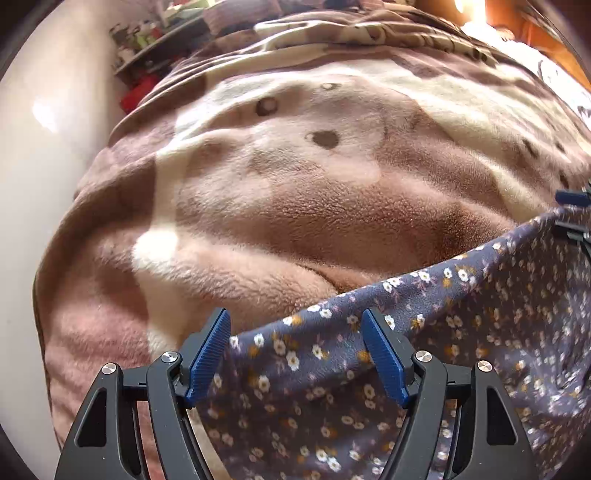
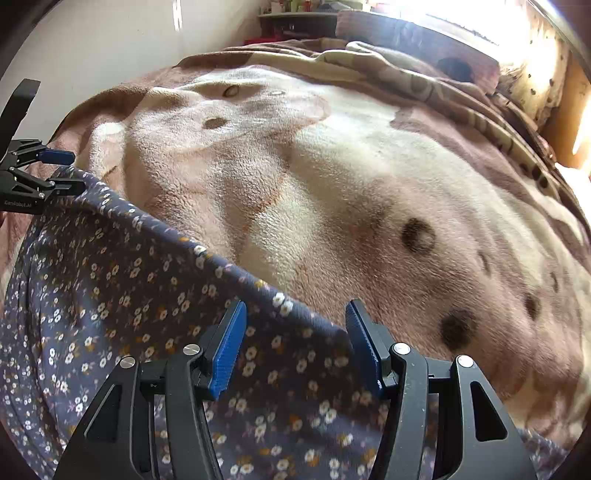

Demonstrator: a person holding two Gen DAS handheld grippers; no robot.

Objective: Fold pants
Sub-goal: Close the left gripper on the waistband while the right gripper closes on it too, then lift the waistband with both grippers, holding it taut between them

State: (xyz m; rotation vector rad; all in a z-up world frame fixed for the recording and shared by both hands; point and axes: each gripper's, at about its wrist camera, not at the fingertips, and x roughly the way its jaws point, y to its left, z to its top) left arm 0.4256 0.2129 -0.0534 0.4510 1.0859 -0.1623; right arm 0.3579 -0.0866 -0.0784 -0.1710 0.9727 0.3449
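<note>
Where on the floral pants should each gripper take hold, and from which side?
Probably the far hem of the pants, one gripper near each end, approached from the near side with the jaws straddling the edge. That edge runs straight and bare against the blanket, and the left gripper and right gripper are open over it.

Pants point(image 1: 461, 332) run off the lower edge; far shelf point(image 2: 291, 16) clutter — blurred.

Support: a bed point(image 2: 546, 122) took up most of both views.
Cover: a fleecy pink, cream and brown blanket point(image 1: 295, 206) was spread across it, rumpled, printed with dark spots.
On the blanket: navy floral pants point(image 2: 110, 295) lay on its near edge.
Beyond the blanket: a patterned pillow point(image 2: 417, 40).
</note>
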